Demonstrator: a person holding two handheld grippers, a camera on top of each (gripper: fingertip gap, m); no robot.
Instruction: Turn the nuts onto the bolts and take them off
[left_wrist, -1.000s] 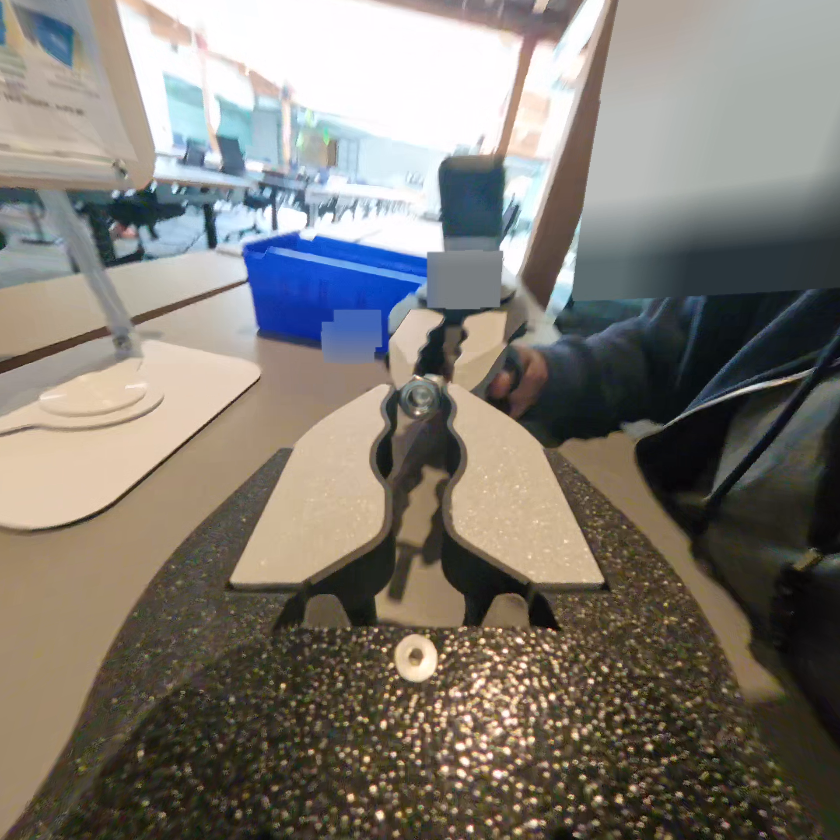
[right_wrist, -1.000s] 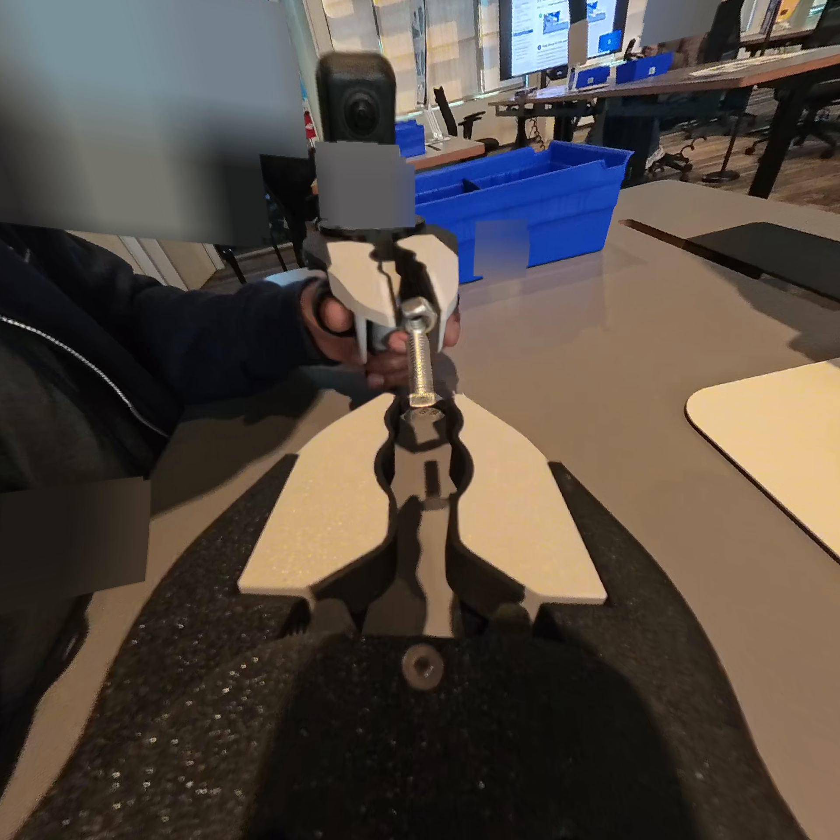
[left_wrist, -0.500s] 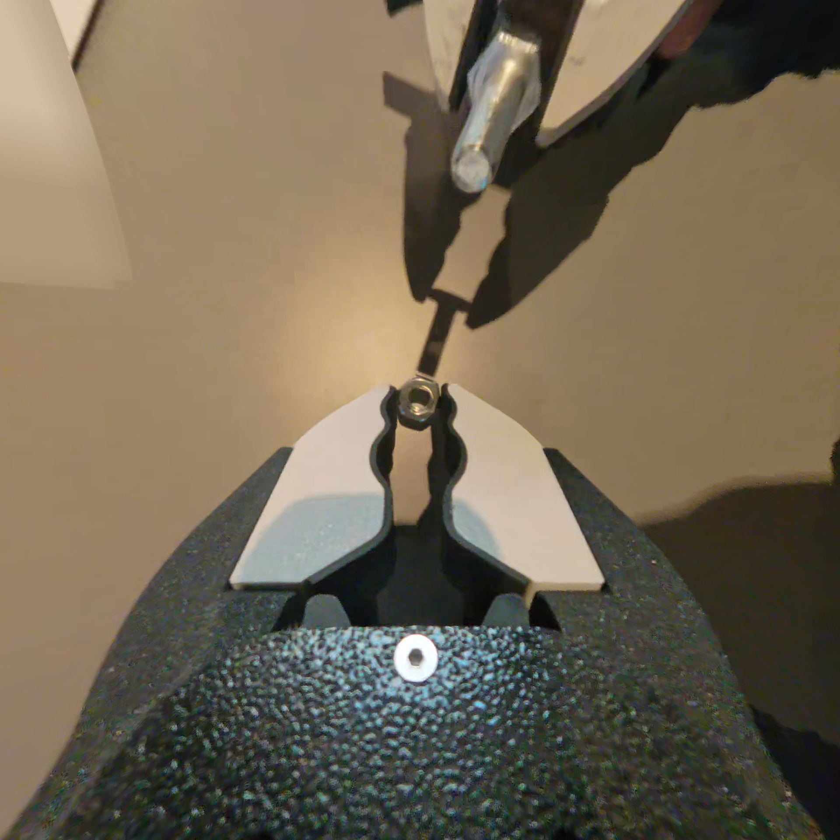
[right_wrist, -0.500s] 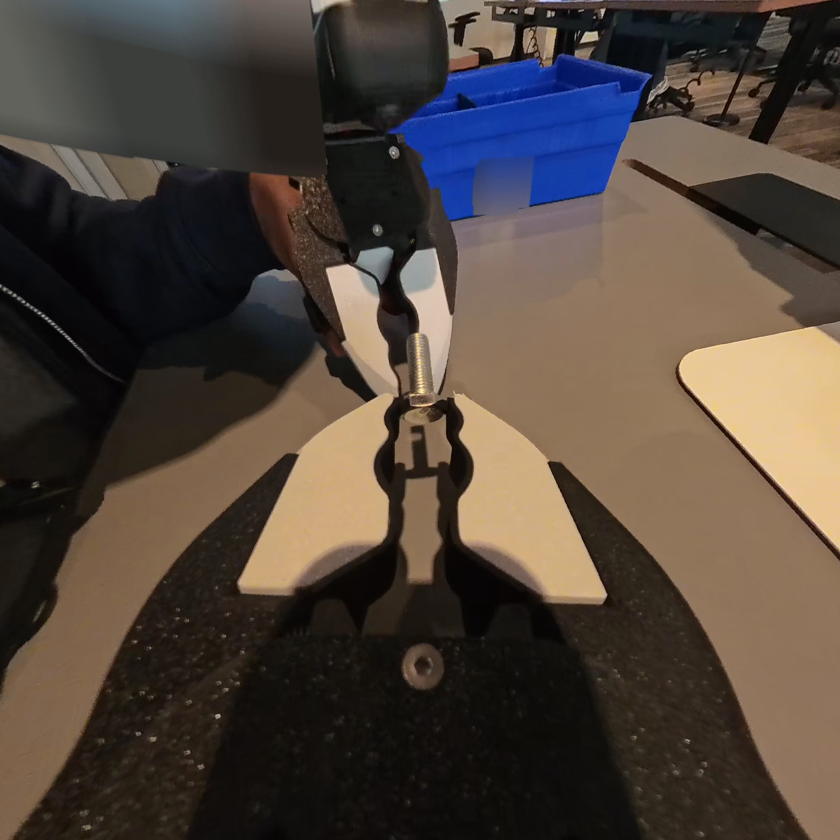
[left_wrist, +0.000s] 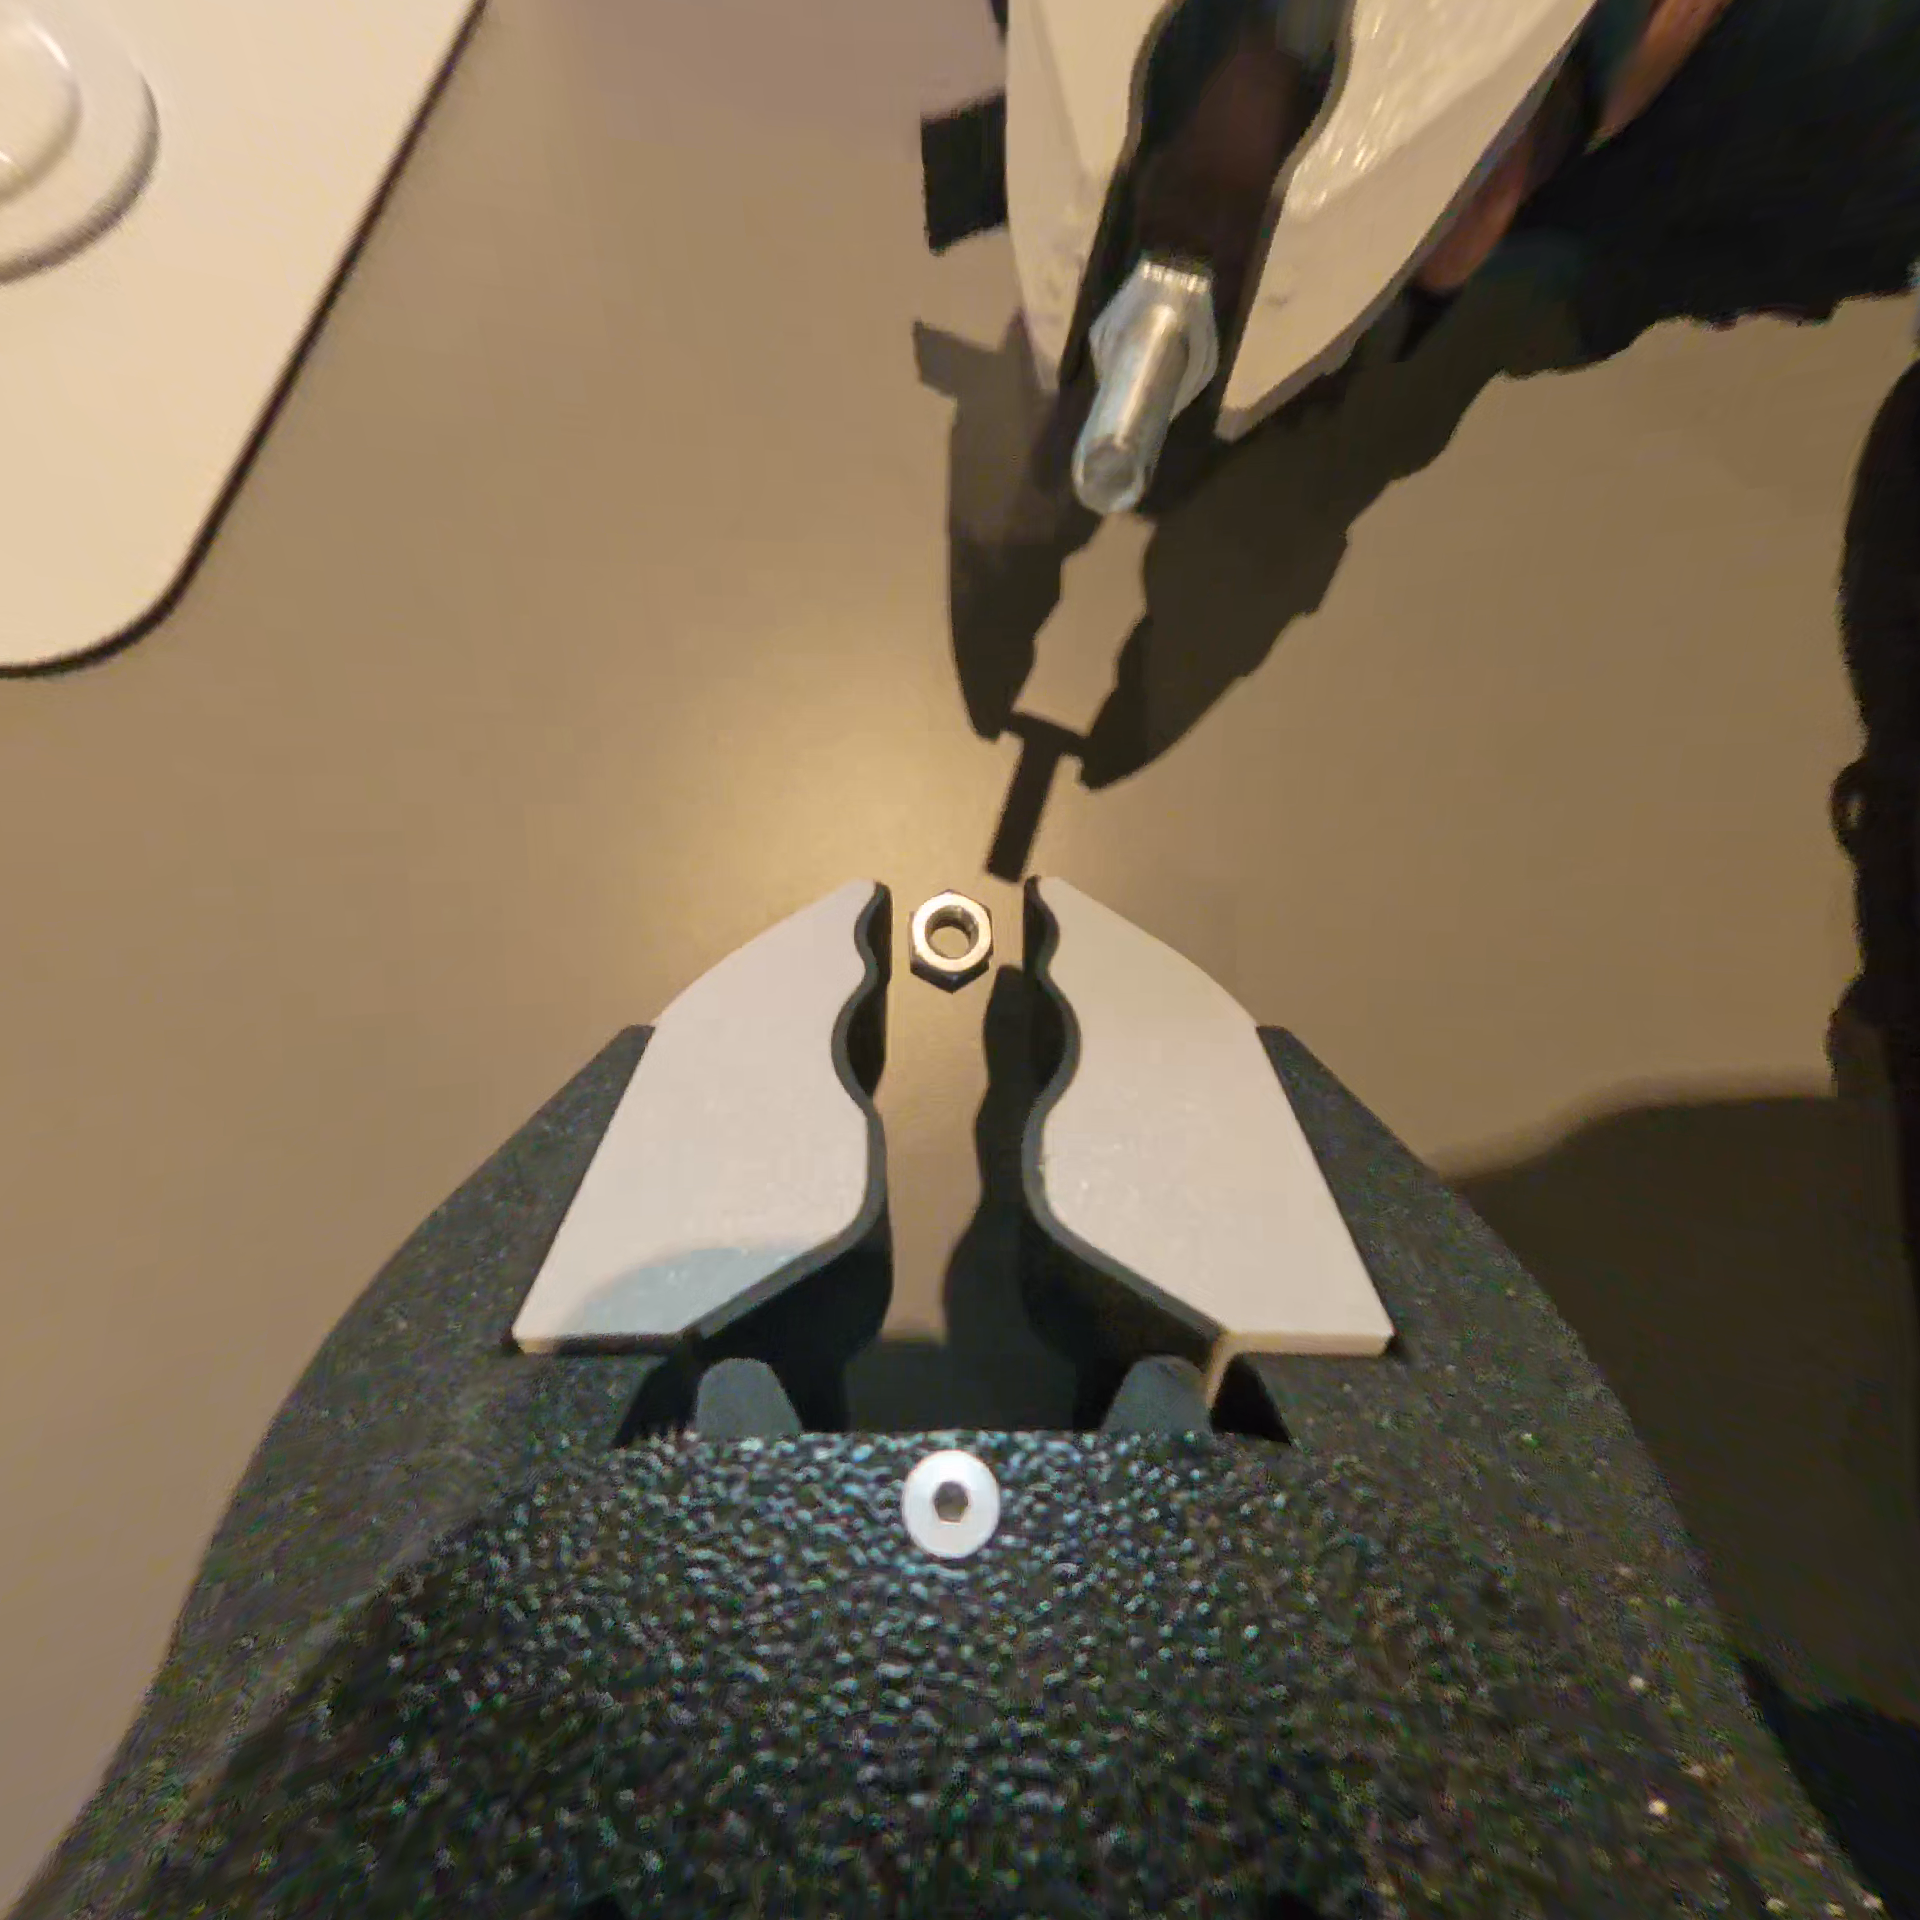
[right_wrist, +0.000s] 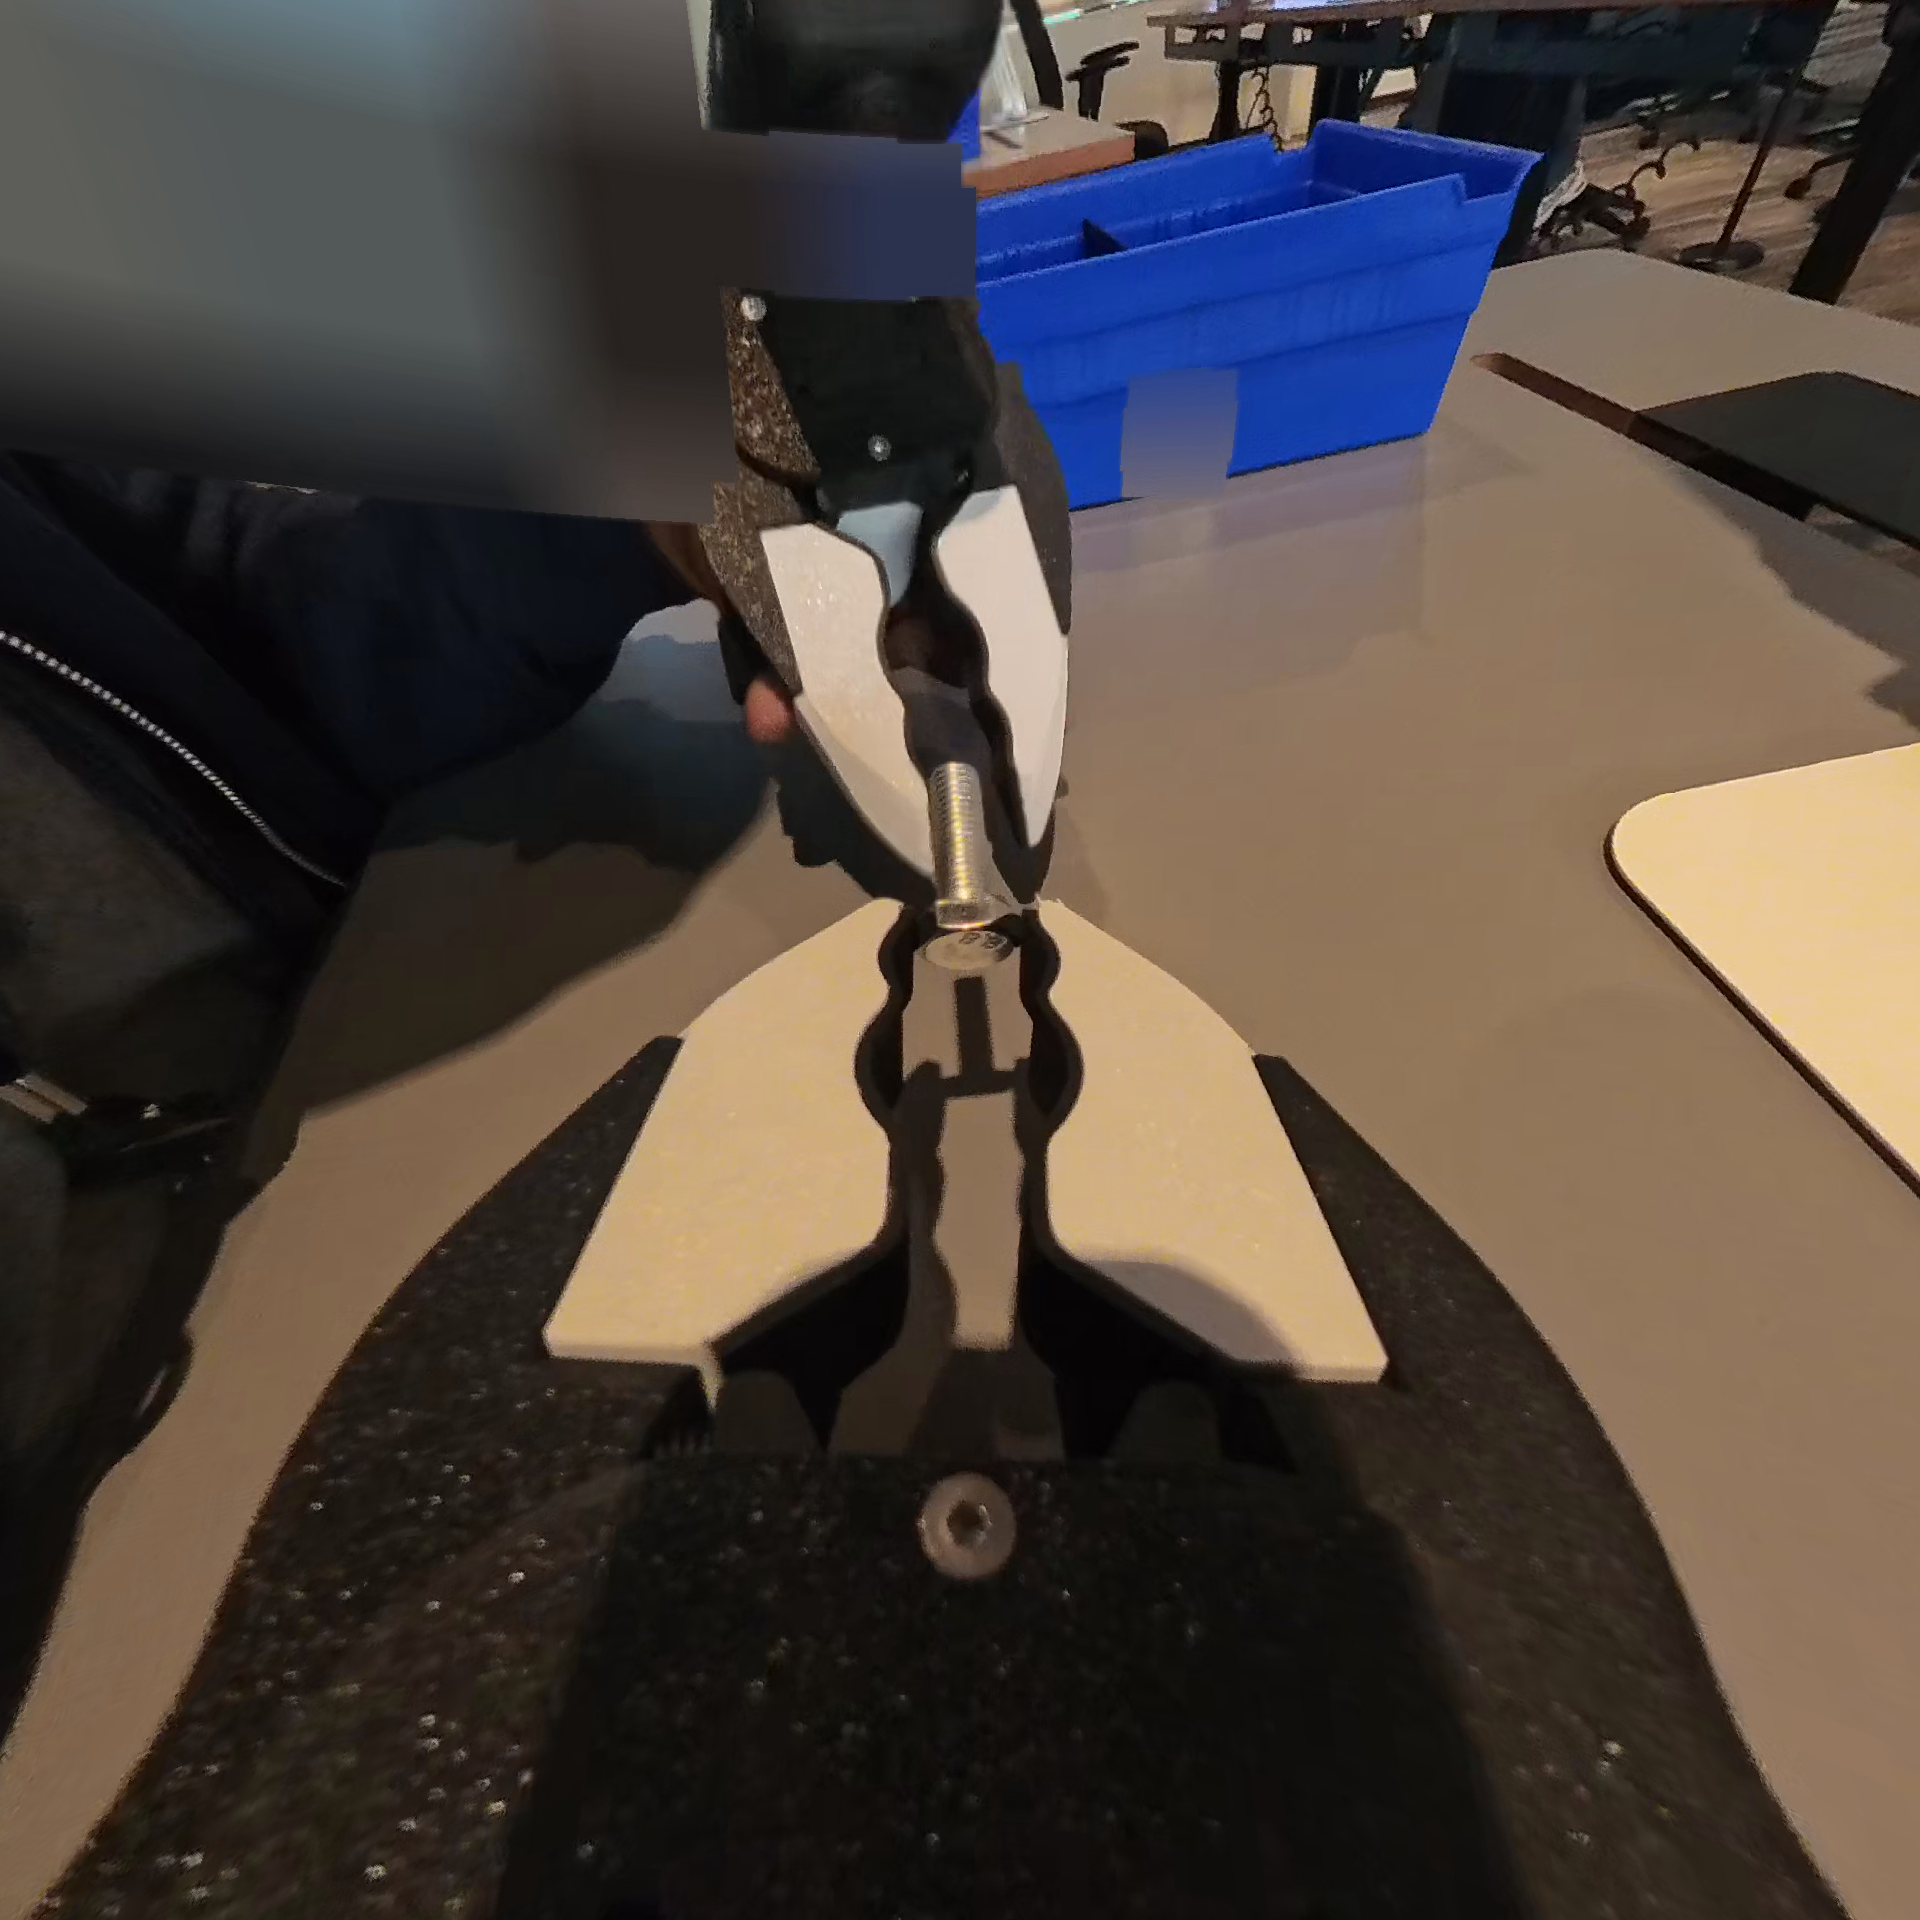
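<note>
The hex nut (left_wrist: 952, 941) lies flat on the counter (left_wrist: 520, 831), hole upward, between the tips of the left gripper (left_wrist: 956, 935). That gripper's fingers (left_wrist: 748, 1122) stand apart, with a gap showing on each side of the nut, so nothing is held there. The bolt (right_wrist: 961, 852) is clamped by its hex head in the tips of the right gripper (right_wrist: 968, 940), its threaded shank pointing away from those fingers (right_wrist: 769, 1143) toward the left gripper opposite.

Both parts look like bright plated steel: stiff, light and likely slippery against the smooth finger faces. The nut is small and thin, so I judge the safest hold is across two opposite flats, right at the fingertips, low against the counter; a pinch on the corners would probably let it spin or squirt out sideways. The bolt head offers the same kind of flats, and holding it there leaves the whole thread free. Its long shank would act as a lever on that shallow grip, so sideways pushes during threading could tilt it.

Beyond the right fingers, a blue plastic bin (right_wrist: 1247, 312) stands well behind the work. A pale mat (right_wrist: 1766, 935) lies to their right side, and a pale stand base (left_wrist: 156, 312) sits ahead-left of the left fingers. None of these crowd the nut. The person's dark sleeve (right_wrist: 312, 623) is near the left gripper. The only close neighbour is the bolt tip above and ahead of the nut.
</note>
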